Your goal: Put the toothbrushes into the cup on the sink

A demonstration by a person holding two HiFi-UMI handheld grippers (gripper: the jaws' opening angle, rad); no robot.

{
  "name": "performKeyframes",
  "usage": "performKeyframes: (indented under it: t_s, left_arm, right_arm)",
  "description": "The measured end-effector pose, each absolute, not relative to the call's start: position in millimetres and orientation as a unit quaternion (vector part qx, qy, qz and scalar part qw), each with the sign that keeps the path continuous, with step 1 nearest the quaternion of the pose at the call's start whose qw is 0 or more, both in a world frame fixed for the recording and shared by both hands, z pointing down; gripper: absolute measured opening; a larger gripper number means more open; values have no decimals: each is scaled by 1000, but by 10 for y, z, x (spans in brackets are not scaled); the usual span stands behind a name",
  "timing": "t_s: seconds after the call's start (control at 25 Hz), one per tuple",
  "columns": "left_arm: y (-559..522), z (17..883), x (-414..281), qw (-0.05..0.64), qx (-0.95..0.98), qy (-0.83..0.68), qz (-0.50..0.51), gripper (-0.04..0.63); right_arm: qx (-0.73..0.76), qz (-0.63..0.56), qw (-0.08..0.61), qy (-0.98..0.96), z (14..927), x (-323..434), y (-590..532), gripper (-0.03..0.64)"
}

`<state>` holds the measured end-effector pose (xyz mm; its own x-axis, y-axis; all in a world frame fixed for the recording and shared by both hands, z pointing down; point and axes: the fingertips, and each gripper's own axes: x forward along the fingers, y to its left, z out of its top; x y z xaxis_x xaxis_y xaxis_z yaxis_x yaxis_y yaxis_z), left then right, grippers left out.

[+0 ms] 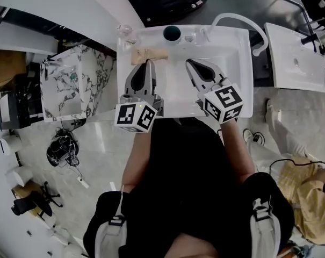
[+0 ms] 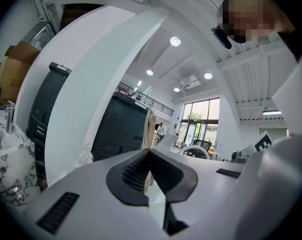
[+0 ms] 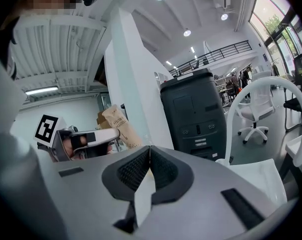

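A brown paper toothbrush packet [image 1: 149,54] lies over the back left of the white sink [image 1: 237,63]. My left gripper [image 1: 147,63] is shut on its near edge. In the left gripper view the packet [image 2: 149,128] stands edge-on, rising from between the closed jaws of the left gripper [image 2: 150,152]. In the right gripper view the packet [image 3: 119,126] sticks up out of the left gripper [image 3: 114,134]. A dark round cup [image 1: 172,33] stands on the sink's back rim. My right gripper [image 1: 189,63] hovers over the basin, shut and empty, and its tips meet in its own view [image 3: 150,148].
A white curved faucet [image 1: 240,21] arches over the sink's back right corner. A clear glass [image 1: 124,30] stands at the back left corner. A marble basin [image 1: 71,79] lies to the left, another white sink [image 1: 297,63] to the right. A black cabinet [image 3: 193,114] stands beyond.
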<state>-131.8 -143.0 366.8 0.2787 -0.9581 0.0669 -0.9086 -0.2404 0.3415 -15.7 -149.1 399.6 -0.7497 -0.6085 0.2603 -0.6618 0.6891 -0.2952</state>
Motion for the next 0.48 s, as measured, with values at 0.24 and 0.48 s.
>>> performKeyframes:
  t_s: [0.24, 0.48]
  left_arm:
    - [-1528, 3671, -1319, 165, 775, -606, -74, 14]
    - [-1600, 3812, -1379, 176, 771, -608, -72, 14]
  right_arm:
    - [340, 212, 78, -913, 4144, -121, -1598, 29]
    - [342, 215, 80, -912, 4227, -158, -1649, 29]
